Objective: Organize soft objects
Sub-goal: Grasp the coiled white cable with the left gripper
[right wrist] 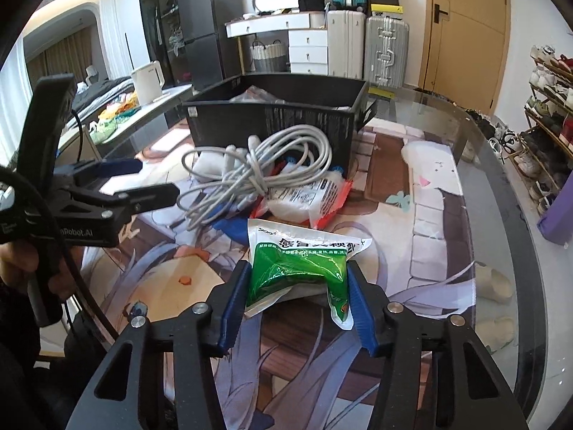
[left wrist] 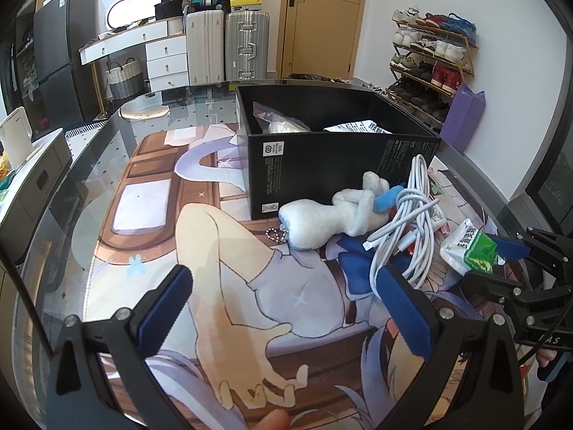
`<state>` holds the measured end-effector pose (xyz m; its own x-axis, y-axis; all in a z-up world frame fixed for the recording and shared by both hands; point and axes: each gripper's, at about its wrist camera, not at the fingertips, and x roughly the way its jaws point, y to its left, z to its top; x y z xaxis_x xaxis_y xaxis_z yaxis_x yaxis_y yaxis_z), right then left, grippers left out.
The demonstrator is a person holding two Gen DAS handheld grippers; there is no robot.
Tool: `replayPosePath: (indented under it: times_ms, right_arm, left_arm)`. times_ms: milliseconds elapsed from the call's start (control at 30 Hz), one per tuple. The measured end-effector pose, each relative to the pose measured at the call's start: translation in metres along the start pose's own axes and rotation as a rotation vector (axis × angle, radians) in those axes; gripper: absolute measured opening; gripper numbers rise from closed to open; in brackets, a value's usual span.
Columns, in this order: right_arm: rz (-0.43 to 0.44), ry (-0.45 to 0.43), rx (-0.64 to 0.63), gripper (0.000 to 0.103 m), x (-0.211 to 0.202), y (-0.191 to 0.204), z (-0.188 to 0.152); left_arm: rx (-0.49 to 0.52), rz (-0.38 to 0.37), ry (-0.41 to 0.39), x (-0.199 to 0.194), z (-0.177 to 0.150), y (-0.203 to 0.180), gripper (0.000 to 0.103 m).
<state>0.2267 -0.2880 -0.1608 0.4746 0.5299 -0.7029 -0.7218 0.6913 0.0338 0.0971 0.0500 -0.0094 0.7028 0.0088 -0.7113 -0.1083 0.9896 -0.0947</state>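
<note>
A soft green-and-white plastic sachet [right wrist: 299, 274] with printed Chinese text sits pinched between the blue pads of the right gripper [right wrist: 297, 299], its sides crumpled by the squeeze, held over the table a little short of the clutter. The left gripper [left wrist: 283, 308] hangs with its blue-padded fingers spread wide and nothing between them, above the printed mat.

Just beyond the sachet lies a tangled coil of white cable [right wrist: 261, 175] on top of a clear packet with red edges [right wrist: 308, 200]. Beside the cable, a pale blue-white plush toy with a bead chain [left wrist: 333, 215] lies on its side, touching the near wall of an open black cardboard box [left wrist: 322, 165]. Inside the box are a clear bag [left wrist: 283, 122] and a printed paper sheet [left wrist: 358, 127].

Everything rests on a glass-topped table [right wrist: 501, 186] laid over an anime-print mat [left wrist: 200, 236]. Behind stand a white drawer unit [left wrist: 166, 53], silver and white suitcases [left wrist: 229, 48], a wooden door [left wrist: 322, 18] and a loaded shoe rack [left wrist: 433, 57].
</note>
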Motion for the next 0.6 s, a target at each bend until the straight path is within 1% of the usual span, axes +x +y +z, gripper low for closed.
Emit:
replayPosePath:
  times_ms: [233, 367, 433, 600]
  right_arm:
    - [0.005, -0.061, 0.003, 0.053, -0.012, -0.002, 0.003]
    - [0.018, -0.107, 0.005, 0.053, -0.020, -0.003, 0.003]
    - [0.019, -0.116, 0.007, 0.053, -0.021, -0.004, 0.004]
    - [0.018, -0.144, 0.024, 0.053, -0.026, -0.009, 0.003]
  left_arm:
    - [0.013, -0.025, 0.004, -0.004, 0.002, -0.007, 0.103]
    - [0.036, -0.055, 0.008, -0.005, 0.003, -0.015, 0.103]
    - [0.051, -0.061, 0.005, -0.007, 0.003, -0.019, 0.103]
    - [0.074, -0.104, 0.005, -0.010, 0.006, -0.029, 0.103]
